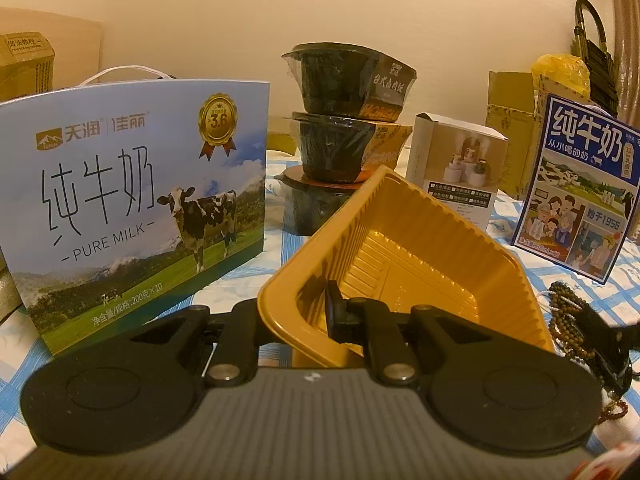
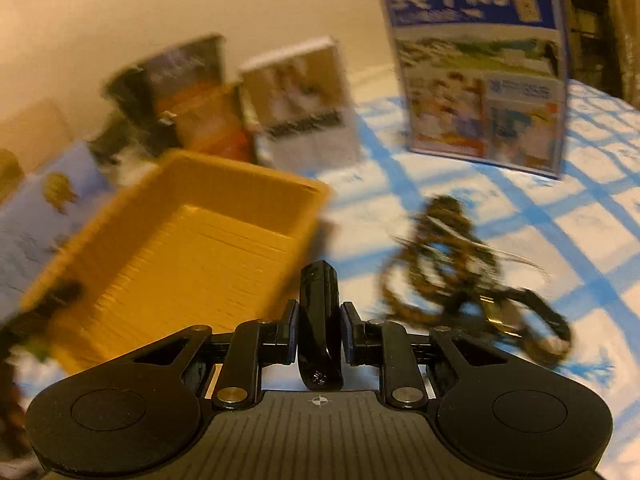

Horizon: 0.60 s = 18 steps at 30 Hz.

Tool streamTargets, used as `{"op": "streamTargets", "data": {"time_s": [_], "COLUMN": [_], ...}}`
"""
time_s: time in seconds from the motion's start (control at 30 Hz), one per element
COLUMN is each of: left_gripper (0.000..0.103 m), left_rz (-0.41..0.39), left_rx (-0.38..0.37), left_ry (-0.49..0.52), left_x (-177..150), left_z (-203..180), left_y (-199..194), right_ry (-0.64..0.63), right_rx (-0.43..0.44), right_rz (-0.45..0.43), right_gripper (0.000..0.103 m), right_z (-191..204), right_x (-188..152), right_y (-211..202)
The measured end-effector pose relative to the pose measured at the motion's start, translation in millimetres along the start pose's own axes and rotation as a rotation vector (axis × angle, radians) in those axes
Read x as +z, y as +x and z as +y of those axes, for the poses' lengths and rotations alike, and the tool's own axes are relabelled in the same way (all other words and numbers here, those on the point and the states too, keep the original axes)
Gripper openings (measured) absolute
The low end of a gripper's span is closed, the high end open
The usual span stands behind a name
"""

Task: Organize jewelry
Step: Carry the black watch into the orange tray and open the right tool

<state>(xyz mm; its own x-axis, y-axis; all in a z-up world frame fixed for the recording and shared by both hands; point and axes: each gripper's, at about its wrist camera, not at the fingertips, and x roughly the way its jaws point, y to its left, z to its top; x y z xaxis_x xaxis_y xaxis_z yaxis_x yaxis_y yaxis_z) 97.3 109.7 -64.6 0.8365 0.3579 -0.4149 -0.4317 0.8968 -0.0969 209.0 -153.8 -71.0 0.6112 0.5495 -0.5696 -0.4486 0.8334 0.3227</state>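
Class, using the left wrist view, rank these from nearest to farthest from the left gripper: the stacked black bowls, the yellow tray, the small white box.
1. Yellow tray: its near wall sits between the left gripper's fingers.
2. Small white box: behind the tray, to the right.
3. Stacked black bowls: behind the tray, centre; nearly level with the box, so this order is uncertain.

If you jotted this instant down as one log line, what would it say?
left gripper: jaws shut on yellow tray rim, tilted | right gripper: jaws shut on black bangle | bead strands: on checked cloth

milk boxes [image 1: 132, 200] flanking, bowl stack [image 1: 344, 120] behind
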Motion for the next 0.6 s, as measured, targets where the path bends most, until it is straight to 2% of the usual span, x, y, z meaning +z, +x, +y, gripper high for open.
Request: {"op": "streamTargets", "data": {"time_s": [0.2,0.33,0.47,0.6], "left_gripper": [0.013,0.013,0.013,0.012], "left_rz": [0.000,-0.001,-0.001,-0.002], "left_rx": [-0.004,-0.007,-0.008,-0.012], "left_ry": [-0.003,-0.006,-0.006,-0.004], "left_x": [-1,0,1,2], "left_z": [0,1,0,0], "left_y": [-1,-1,-2,-3], "right_ry": [-0.044,-0.082,-0.115,-0.115], "right_rx": [0.119,0.138,0.119,0.130], "right_rz": [0.041,0.075,0.117,0.102], "right_gripper": [0.022,0.022,0.022,0.023], "right_z": [40,59,69,72], "right_x": [-1,-8,-15,-19], "right_y": [10,22,38,35]}}
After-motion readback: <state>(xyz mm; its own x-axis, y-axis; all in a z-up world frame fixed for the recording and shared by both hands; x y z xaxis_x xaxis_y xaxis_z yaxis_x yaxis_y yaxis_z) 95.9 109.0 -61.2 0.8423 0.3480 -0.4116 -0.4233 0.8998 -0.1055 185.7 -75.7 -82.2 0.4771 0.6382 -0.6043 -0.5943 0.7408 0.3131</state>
